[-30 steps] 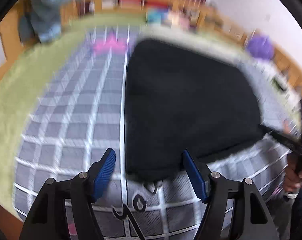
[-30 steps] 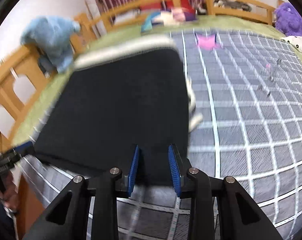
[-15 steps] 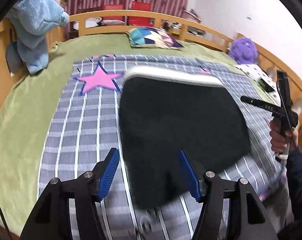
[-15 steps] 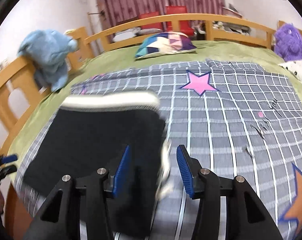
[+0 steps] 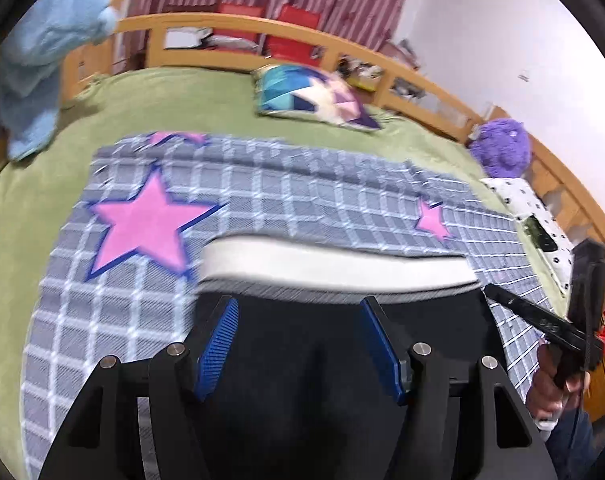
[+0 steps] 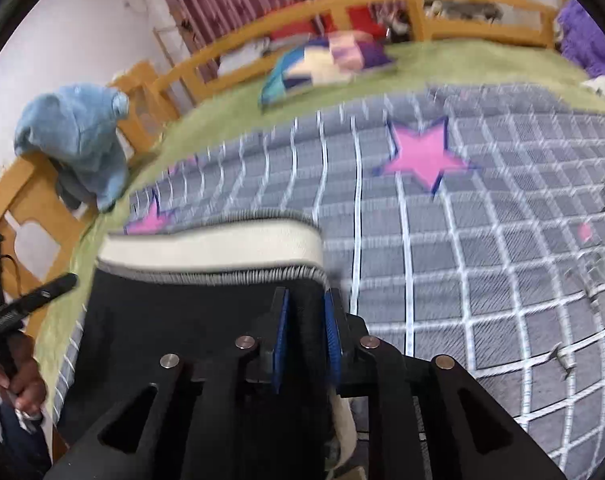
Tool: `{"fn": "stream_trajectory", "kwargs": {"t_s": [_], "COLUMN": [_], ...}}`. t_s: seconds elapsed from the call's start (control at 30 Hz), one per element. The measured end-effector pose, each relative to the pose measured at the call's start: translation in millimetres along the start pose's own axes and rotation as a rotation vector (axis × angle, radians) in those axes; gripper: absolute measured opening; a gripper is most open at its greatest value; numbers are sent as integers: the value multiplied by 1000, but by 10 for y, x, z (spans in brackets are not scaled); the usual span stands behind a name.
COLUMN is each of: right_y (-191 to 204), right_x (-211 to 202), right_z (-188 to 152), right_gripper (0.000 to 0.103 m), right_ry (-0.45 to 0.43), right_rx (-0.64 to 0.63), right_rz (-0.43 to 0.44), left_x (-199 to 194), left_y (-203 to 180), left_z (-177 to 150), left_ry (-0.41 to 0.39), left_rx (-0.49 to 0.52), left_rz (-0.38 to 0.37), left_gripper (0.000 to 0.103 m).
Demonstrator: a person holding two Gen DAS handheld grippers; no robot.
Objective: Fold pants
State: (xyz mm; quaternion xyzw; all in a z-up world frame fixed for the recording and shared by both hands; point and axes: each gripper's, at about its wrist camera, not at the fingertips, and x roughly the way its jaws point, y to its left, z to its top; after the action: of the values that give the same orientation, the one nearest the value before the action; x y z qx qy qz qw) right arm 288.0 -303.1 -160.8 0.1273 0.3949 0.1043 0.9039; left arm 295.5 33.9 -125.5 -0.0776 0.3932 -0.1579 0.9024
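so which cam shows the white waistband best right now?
Left wrist. The white waistband spans the frame unobstructed, both ends visible, beyond the open left tool. The right wrist view shows the same band shorter and off to the left, ending just above the right tool, which is shut on the black pants.

The pants (image 5: pixel 302 392) look like matt black knit cloth with a ribbed cream waistband (image 6: pixel 210 246); the blanket (image 6: pixel 502 260) is woven checked cloth; the bed rail (image 5: pixel 222 26) is smooth varnished wood; both grippers' pads (image 5: pixel 218 344) are ridged blue plastic on matt black arms
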Motion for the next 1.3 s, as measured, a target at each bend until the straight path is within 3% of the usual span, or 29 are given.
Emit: {"fn": "stream_trajectory", "kwargs": {"t_s": [0.07, 0.13, 0.17, 0.2, 0.23, 0.27, 0.3, 0.37, 0.4, 0.47, 0.57, 0.63, 0.7, 0.83, 0.9, 0.97, 1.1, 1.23, 1.3], "right_y": [143, 347, 459, 564, 582, 554, 488, 381, 335, 313, 380, 367, 338, 286, 259, 224, 308, 509, 658], "right_x": [-130, -105, -11, 187, 329, 449, 474, 335, 229, 46, -217, -390, -592, -773, -751, -766, -1209, -1647, -1842], "right_z": [71, 100, 81, 41, 4, -47, -77, -64, -83, -212, -643, -873, -1082, -1492, -1717, -1846, -1906, -1784, -1653], "right_gripper": [25, 32, 32, 30, 21, 20, 20, 10, 9, 12, 18, 18, 18, 28, 28, 27, 27, 42, 44], "right_ry": [-80, -103, -90, -48, -19, 4, 5, -7, 5, 6, 38, 2, 21, 50, 101, 153, 83, 9, -4], "right_rx": [-25, -66, -104, -159, -182, -191, -174, -110, -77, -74, -129, -139, -118, -109, -116, -97, -82, -83, -90], "right_rz": [8, 66, 62, 11, -35, -88, -94, -80, -85, -69, -79, -98, -97, -125, -150, -158, -144, -181, -201], "left_x": [176, 424, 597, 650, 639, 543, 445, 205, 95, -64, -269, -529, -702, -813, -661, -728, -1178, -1503, -1681], "left_y": [-138, -169, -108, -65, -17, 16, 41, 105, 165, 272, 285, 281, 264, 122, 140, 89, -115, -339, -476], "left_z": [54, 56, 16, -8, -46, -84, -114, -228, -340, -598, -1081, -1366, -1517, -1833, -1965, -1959, -1835, -1646, -1515], "left_ry": [-5, 18, 73, 97, 103, 97, 94, 99, 125, 166, 203, 167, 164, 164, 239, 216, 123, 78, 69], "left_rx": [55, 104, 99, 93, 89, 91, 92, 92, 71, 20, 7, -41, -91, -68, -87, -65, -31, 10, -6], "left_rz": [20, 139, 189, 183, 159, 129, 130, 164, 139, 58, 92, 62, 31, 88, 120, 167, 105, 163, 188], "left_gripper": [62, 63, 60, 60, 59, 59, 59, 61, 61, 61, 61, 61, 62, 64, 60, 53, 55, 56, 58]}}
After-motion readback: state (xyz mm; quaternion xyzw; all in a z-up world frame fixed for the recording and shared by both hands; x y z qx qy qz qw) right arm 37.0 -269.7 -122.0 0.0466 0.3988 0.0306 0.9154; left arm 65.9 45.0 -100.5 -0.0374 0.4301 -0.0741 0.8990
